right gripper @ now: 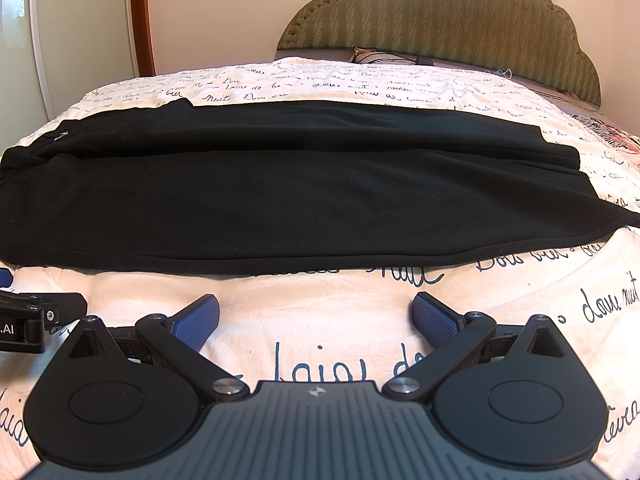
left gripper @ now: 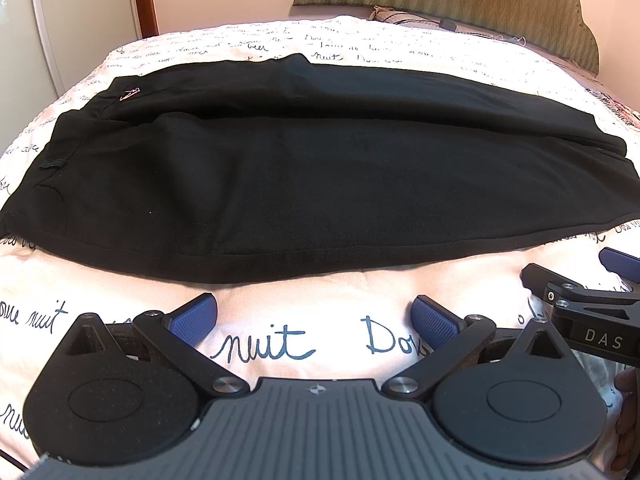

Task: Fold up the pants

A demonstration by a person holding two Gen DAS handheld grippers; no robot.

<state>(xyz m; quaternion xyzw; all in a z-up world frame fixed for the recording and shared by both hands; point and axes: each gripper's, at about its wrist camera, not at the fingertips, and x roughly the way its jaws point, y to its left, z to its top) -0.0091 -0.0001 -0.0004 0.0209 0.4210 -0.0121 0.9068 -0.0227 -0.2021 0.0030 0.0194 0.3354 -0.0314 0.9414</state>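
Bare bedspread (right gripper: 320, 300) between grippers and pants (right gripper: 304, 204) — open passage; headboard (right gripper: 460, 12) bounds far side.

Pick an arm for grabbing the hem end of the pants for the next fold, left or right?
Right, likely. The right gripper is open and empty, and the hem end of the pants lies toward its side. The left gripper, also open, sits nearer the waistband.

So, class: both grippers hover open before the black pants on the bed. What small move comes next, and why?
Probably reach the left gripper and right gripper forward to the near edge of the black pants: both are open, empty, short of the cloth, which lies folded lengthwise.
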